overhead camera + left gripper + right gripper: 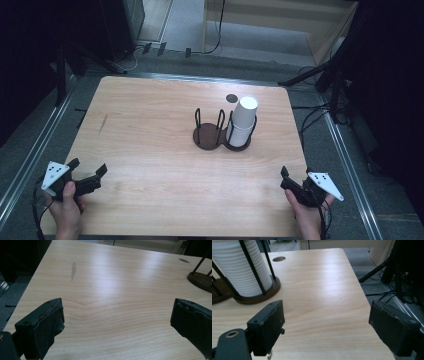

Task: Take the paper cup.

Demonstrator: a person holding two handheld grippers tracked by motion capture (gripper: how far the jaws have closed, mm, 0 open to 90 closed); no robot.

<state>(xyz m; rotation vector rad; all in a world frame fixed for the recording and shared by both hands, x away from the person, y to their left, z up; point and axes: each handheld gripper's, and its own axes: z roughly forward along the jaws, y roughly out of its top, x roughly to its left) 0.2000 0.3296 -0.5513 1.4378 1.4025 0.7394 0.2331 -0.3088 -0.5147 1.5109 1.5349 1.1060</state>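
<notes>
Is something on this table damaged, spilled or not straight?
Nothing is spilled or knocked over. The cup stack sits in the holder and leans a little to the right. The table has one grey scuff on its left part.

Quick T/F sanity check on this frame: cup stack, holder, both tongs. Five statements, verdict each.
1. The stack of white cups sits in the right ring of the dark two-ring cup holder. True.
2. The holder's left ring also holds cups. False: it is empty.
3. The left tongs are shut on a cup. False: their jaws stand open, nothing between them.
4. The right tongs are open near the table's front right corner. True.
5. The cup stack lies tipped over on the table. False: it stands in the holder, leaning only slightly.
</notes>
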